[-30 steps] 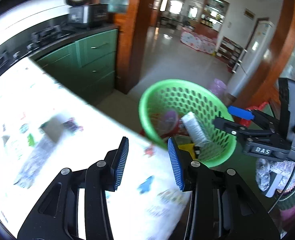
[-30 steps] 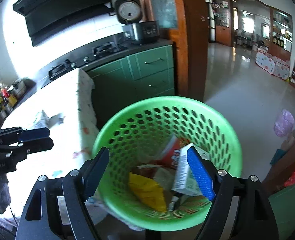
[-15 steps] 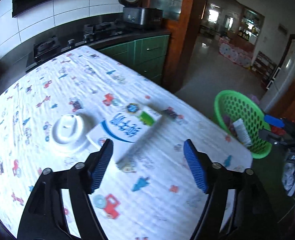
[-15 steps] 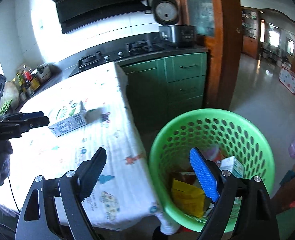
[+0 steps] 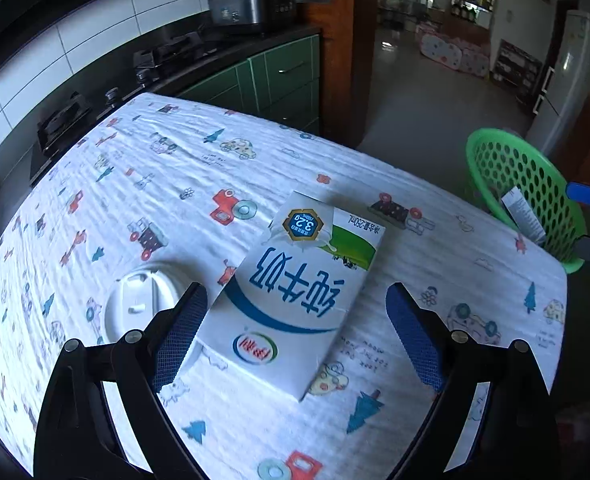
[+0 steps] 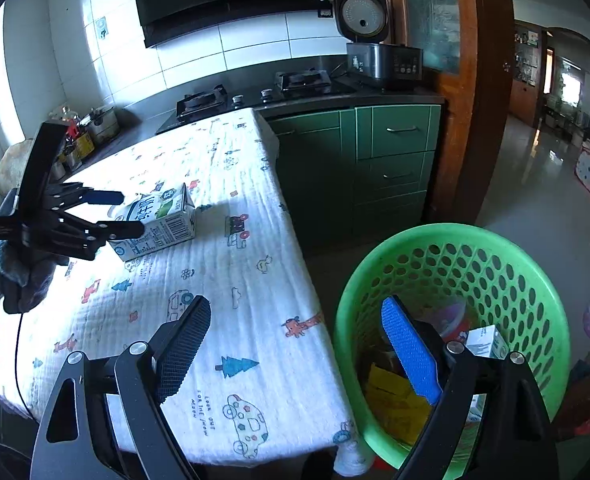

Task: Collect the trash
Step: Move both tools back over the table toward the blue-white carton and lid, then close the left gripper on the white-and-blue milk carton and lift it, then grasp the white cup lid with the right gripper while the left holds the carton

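Observation:
A white and blue milk carton (image 5: 295, 296) lies flat on the patterned tablecloth (image 5: 167, 184); it also shows in the right wrist view (image 6: 155, 220). My left gripper (image 5: 295, 336) is open, its jaws on either side of the carton's near end, not closed on it. A white plastic lid (image 5: 143, 308) lies just left of the carton. A green mesh basket (image 6: 455, 312) holding several pieces of trash stands off the table's right edge. My right gripper (image 6: 295, 356) is open and empty, above the table corner and the basket's rim.
The table edge (image 6: 295, 248) drops to the floor beside the basket (image 5: 523, 188). Green cabinets (image 6: 375, 160), a stove top (image 6: 255, 92) and a rice cooker (image 6: 375, 40) stand behind the table. A wooden door frame (image 6: 467, 100) is at the right.
My left gripper swung from the basket to the table, opened wider and came down around the milk carton. My right gripper pulled back from over the basket toward the table corner.

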